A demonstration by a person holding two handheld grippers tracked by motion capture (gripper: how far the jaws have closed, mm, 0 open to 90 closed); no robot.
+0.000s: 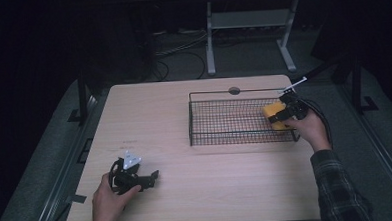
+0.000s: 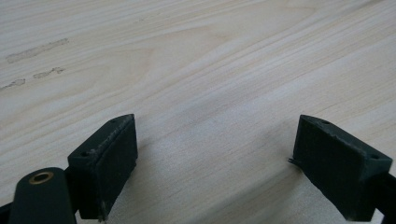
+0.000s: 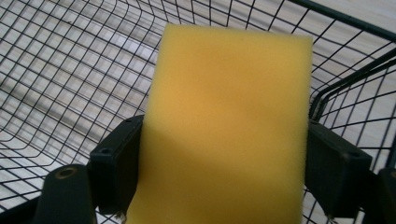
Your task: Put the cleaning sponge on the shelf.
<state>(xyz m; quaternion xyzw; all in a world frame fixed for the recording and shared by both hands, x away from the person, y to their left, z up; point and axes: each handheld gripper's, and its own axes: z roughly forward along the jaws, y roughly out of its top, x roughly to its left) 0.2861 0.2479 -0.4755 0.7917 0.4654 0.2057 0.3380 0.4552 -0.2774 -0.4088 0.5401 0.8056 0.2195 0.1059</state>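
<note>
A yellow sponge [image 1: 273, 110] is held over the right end of a black wire basket [image 1: 220, 137], and my right gripper [image 1: 283, 111] is shut on it. In the right gripper view the sponge [image 3: 229, 126] stands between both jaws, with the basket's mesh [image 3: 70, 79] below and behind it. My left gripper [image 1: 152, 177] rests low over the table's front left, held by a hand. In the left gripper view my left gripper [image 2: 215, 163] is open, with bare wood between its jaws.
The light wooden table [image 1: 149, 117] has a round cable hole [image 1: 234, 91] at its far edge behind the basket. Beyond the table lie a dark floor, cables and a white desk frame [image 1: 248, 23].
</note>
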